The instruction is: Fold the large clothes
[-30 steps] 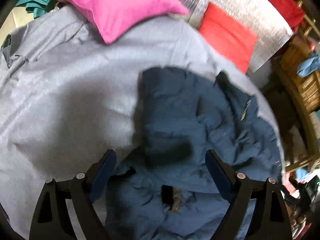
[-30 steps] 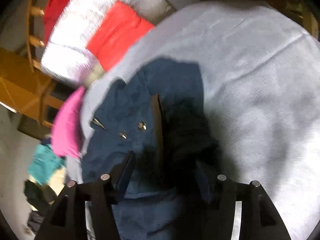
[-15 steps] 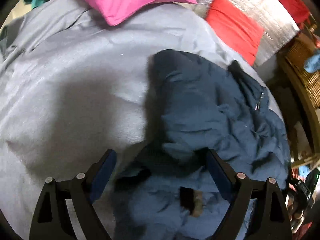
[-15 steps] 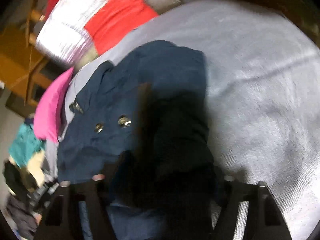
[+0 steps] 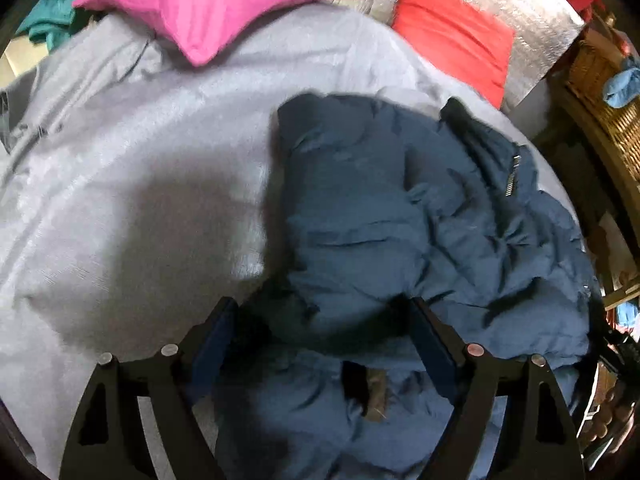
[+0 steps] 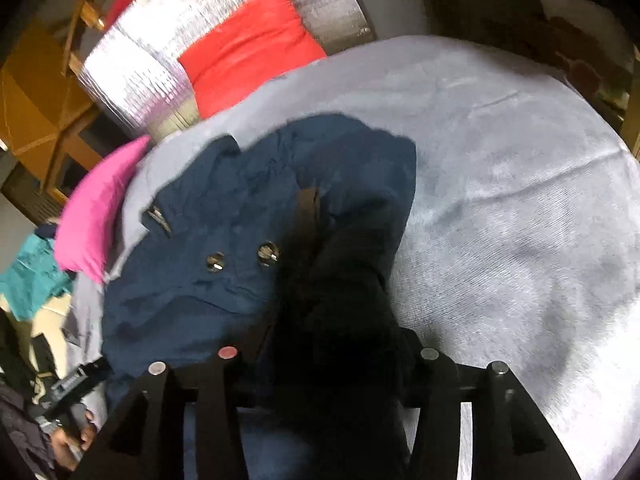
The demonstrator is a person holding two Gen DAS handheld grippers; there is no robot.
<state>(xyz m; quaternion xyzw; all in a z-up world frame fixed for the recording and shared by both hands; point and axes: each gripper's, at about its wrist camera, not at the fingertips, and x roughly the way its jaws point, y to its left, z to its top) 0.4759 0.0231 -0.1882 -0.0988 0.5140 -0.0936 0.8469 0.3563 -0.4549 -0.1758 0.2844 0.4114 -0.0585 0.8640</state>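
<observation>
A navy puffy jacket [image 5: 400,208] lies crumpled on the grey bedsheet [image 5: 140,200]. My left gripper [image 5: 322,320] hangs low over its near edge, wide open, with a thick fold of the jacket bulging between the fingers. In the right wrist view the jacket [image 6: 224,216] shows two metal snaps and a brown tab. A dark bunch of its fabric fills the gap of my right gripper [image 6: 332,344] and hides the fingertips. The jaws are opening while the bunch still sits between them.
A pink pillow [image 5: 208,0], a red cushion [image 5: 452,32] and a silver foil mat [image 5: 532,8] lie at the far end of the bed. A wicker basket [image 5: 612,112] stands at the right. Teal cloth [image 6: 32,276] and a hand [image 6: 72,444] show at the left.
The left gripper has sunk closer to the jacket, whose fold now sits between its fingers. The right view has rolled, and the dark bunch has risen further up between its fingers.
</observation>
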